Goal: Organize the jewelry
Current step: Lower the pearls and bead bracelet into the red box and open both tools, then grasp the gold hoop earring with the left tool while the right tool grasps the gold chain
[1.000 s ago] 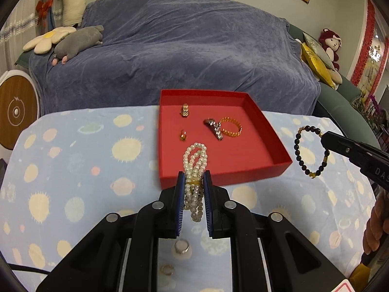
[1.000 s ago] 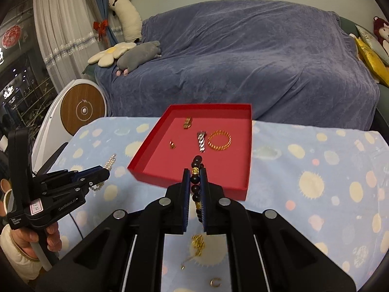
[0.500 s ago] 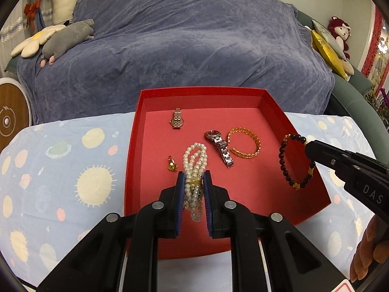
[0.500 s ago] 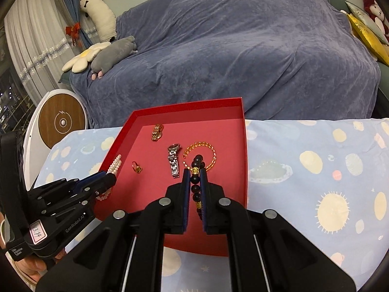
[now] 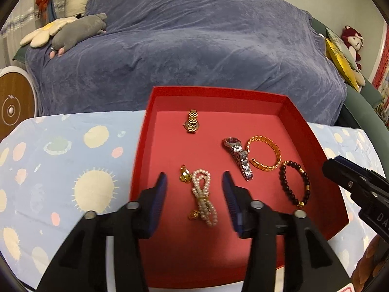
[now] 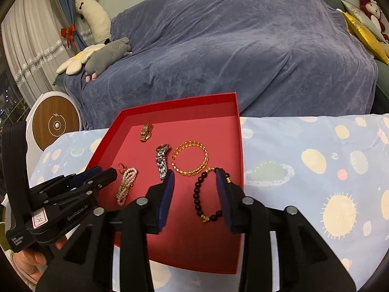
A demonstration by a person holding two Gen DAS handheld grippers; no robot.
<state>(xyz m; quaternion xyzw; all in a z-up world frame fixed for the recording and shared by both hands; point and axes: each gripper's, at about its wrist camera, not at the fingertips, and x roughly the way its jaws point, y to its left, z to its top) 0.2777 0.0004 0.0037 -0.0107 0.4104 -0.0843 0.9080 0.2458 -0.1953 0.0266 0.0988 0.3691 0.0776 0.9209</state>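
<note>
A red tray [image 5: 313, 131] [image 6: 239, 131] holds the jewelry. A pearl bracelet [image 5: 203, 196] [image 6: 126, 186] lies on the tray floor between the open fingers of my left gripper [image 5: 194, 182], untouched. A dark bead bracelet [image 5: 294, 182] [image 6: 201, 194] lies on the tray between the open fingers of my right gripper [image 6: 195, 180]. Also in the tray are a gold bangle [image 5: 263, 154] [image 6: 190, 157], a silver watch [image 5: 239, 157] [image 6: 161, 160], a gold watch [image 5: 192, 121] [image 6: 146, 132] and a small gold ring [image 5: 184, 174] [image 6: 121, 167]. Each gripper shows in the other's view: right [image 5: 340, 172], left [image 6: 99, 172].
The tray sits on a table with a light-blue planet-print cloth [image 5: 73, 170] [image 6: 316, 170]. A blue-covered sofa [image 5: 194, 48] stands behind the table with plush toys [image 5: 77, 31]. A round white and wood device [image 6: 57, 124] stands at the left.
Both grippers have opened over the tray. The pearl bracelet and the dark bead bracelet were let go and now lie on the tray floor.
</note>
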